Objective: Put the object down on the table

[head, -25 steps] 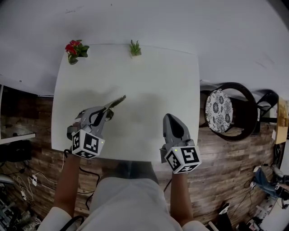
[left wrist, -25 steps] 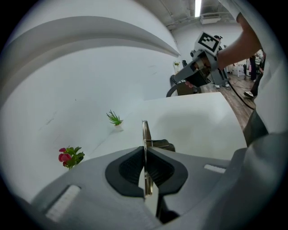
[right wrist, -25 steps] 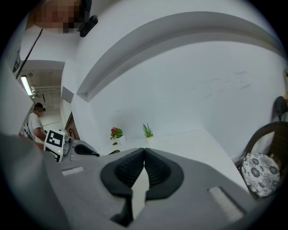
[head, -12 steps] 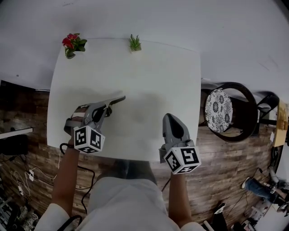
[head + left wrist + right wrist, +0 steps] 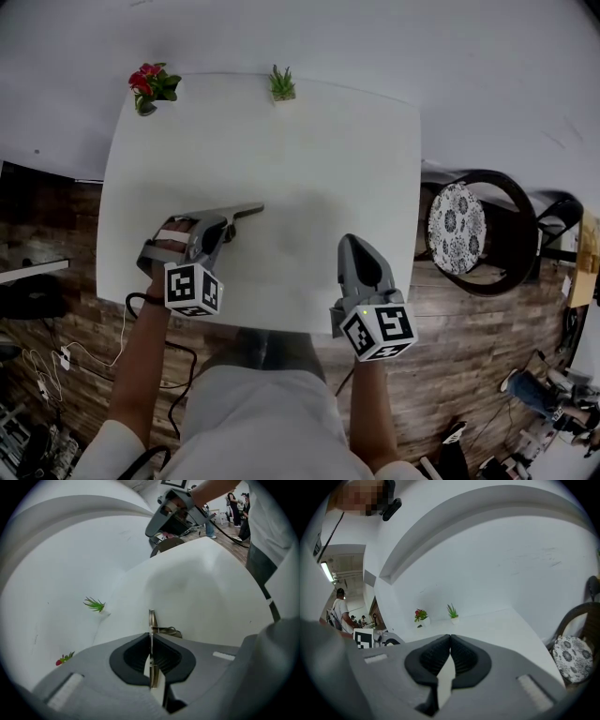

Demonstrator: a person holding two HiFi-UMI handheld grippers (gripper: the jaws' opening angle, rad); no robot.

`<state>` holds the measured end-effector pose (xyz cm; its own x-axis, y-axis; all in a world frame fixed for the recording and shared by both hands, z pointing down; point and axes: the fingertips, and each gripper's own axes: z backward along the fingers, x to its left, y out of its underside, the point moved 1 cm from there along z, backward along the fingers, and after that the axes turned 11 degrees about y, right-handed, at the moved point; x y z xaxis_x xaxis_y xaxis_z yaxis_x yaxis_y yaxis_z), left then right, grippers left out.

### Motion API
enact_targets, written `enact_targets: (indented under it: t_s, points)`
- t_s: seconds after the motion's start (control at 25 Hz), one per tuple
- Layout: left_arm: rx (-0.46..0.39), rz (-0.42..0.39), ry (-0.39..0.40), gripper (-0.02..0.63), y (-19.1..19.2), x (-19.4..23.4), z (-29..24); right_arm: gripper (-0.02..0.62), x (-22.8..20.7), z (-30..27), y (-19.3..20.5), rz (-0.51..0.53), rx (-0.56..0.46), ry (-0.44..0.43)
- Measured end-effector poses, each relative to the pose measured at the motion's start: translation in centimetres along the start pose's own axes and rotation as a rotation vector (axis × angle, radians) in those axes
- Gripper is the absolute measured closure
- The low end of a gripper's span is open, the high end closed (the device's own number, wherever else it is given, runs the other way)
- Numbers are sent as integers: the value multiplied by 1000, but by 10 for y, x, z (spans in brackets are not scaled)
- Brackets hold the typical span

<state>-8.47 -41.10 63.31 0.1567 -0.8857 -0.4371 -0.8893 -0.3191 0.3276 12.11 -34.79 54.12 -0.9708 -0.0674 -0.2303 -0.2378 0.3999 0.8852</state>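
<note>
My left gripper (image 5: 151,637) is clamped shut on a slim silvery metal utensil (image 5: 152,619). It stands edge-on between my dark pads (image 5: 133,656), which press it from both sides, and its free end runs straight out ahead of my fingertips. From the head view, that free end (image 5: 247,212) points away from me and slightly right. It is low over the white square table (image 5: 309,150), with its shadow just beside it; I cannot tell whether the tip touches the surface. My right gripper (image 5: 352,246) is well apart to the right of the utensil, over the near edge of the table. Its jaws are pressed together with nothing between them (image 5: 450,641). Far ahead of my fingertips, at the table's back edge, stand a small pot of red flowers (image 5: 148,86) and a small green spiky plant (image 5: 280,84).
</note>
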Motion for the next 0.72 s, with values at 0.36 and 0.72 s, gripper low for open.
enact_targets:
  t_s: [0.36,0.72]
  points:
    - [12,-49,-31,594,0,-6,-2,594,2,0,3,-1,6,2]
    - [10,-41,0,556,1,-21,-6,594,9,0,5,6,9,-4]
